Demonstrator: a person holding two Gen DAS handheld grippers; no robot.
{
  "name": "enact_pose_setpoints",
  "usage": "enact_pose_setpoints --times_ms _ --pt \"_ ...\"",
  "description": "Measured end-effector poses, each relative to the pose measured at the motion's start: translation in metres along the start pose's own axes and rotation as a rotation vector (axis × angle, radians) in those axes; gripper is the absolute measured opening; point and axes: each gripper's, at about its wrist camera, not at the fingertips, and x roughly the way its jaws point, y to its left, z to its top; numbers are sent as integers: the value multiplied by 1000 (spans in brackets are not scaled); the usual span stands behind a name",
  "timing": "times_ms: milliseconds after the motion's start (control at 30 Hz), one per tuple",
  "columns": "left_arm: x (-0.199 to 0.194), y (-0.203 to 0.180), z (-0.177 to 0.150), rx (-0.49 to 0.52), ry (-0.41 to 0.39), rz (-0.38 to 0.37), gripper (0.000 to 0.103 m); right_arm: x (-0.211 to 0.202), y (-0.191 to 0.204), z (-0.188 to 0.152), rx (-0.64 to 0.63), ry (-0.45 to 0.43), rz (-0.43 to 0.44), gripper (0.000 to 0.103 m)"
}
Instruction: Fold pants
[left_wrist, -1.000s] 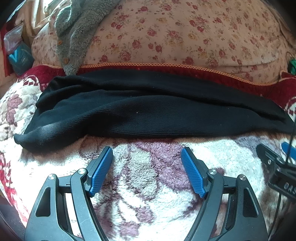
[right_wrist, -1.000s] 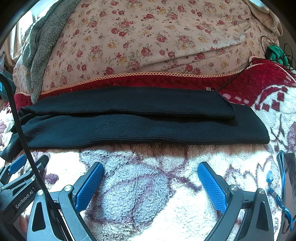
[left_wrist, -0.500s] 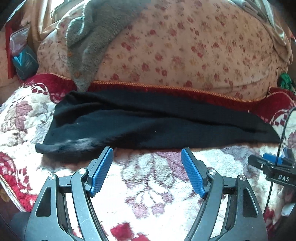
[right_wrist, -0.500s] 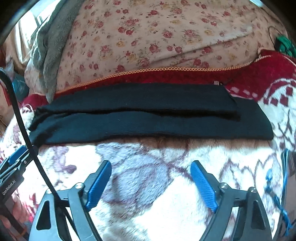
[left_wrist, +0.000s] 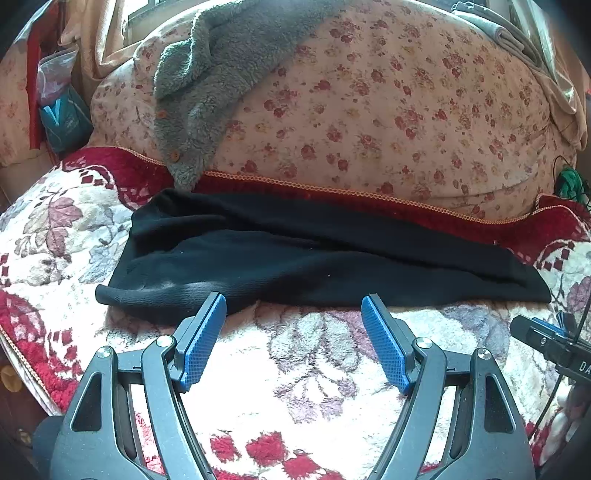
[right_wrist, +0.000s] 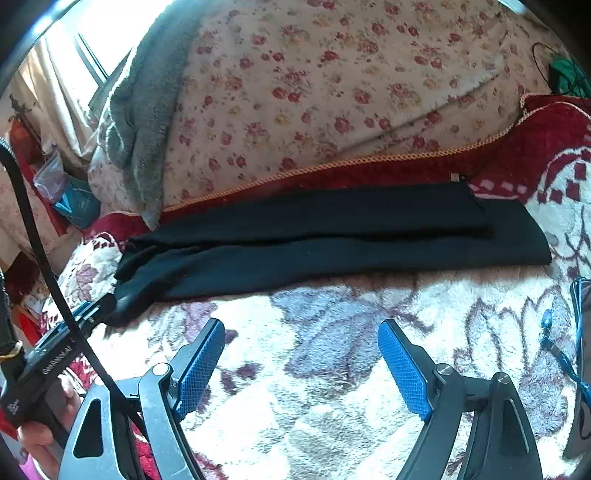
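Note:
Black pants (left_wrist: 314, 254) lie folded lengthwise, one leg over the other, across a floral fleece blanket (left_wrist: 314, 354). They also show in the right wrist view (right_wrist: 332, 240), waist end at the left, leg ends at the right. My left gripper (left_wrist: 293, 310) is open and empty, just in front of the pants' near edge, toward the waist end. My right gripper (right_wrist: 301, 336) is open and empty, a short way back from the pants' near edge.
A big floral quilt bundle (left_wrist: 388, 110) rises behind the pants, with a grey fleece garment (left_wrist: 207, 81) draped over it. A red blanket border (right_wrist: 517, 147) runs behind. The other gripper shows at the left view's right edge (left_wrist: 550, 343).
Both grippers have pulled back and up from the pants, so more of the bed shows. Both stay open. The pants have not moved.

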Motion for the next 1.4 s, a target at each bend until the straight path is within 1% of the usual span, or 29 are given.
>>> enact_pose_setpoints --times_ms 100,200,333,467,567,633,700,800,933,1033,1267,1300,1333,1367,1400 --pt "4 4 0 -15 13 -3 77 1 -2 0 -3 2 7 84" --pt "8 12 -2 -36 32 -6 77 4 -5 -1 3 10 10 73" --pt "17 31 -10 -87 73 -3 77 10 -19 -1 39 22 7 67" --pt "33 61 -20 -199 145 -7 77 17 -44 0 122 24 8 67" --pt "44 77 -25 -271 172 -4 77 24 -62 2 183 31 17 67" --pt "53 86 -27 -337 192 -28 77 28 -71 4 216 25 37 66" --pt "62 93 -29 -402 215 -57 77 30 -74 8 223 16 37 66" --pt "68 98 -27 -441 199 -67 77 38 -79 17 235 12 44 66" --pt "78 100 -17 -472 186 -73 77 48 -90 24 282 -11 93 66" --pt "85 103 -10 -519 173 -67 77 53 -98 27 313 -37 135 66" --pt "102 111 11 -584 144 -70 78 58 -99 32 308 -61 152 66" --pt "105 113 14 -595 142 -74 78 58 -99 33 304 -65 150 64" --pt "107 114 16 -600 140 -77 78 60 -99 34 299 -65 134 56" --pt "110 116 19 -608 138 -80 78 61 -101 34 300 -64 119 50" --pt "113 118 20 -611 146 -79 78 62 -104 35 310 -66 99 38"
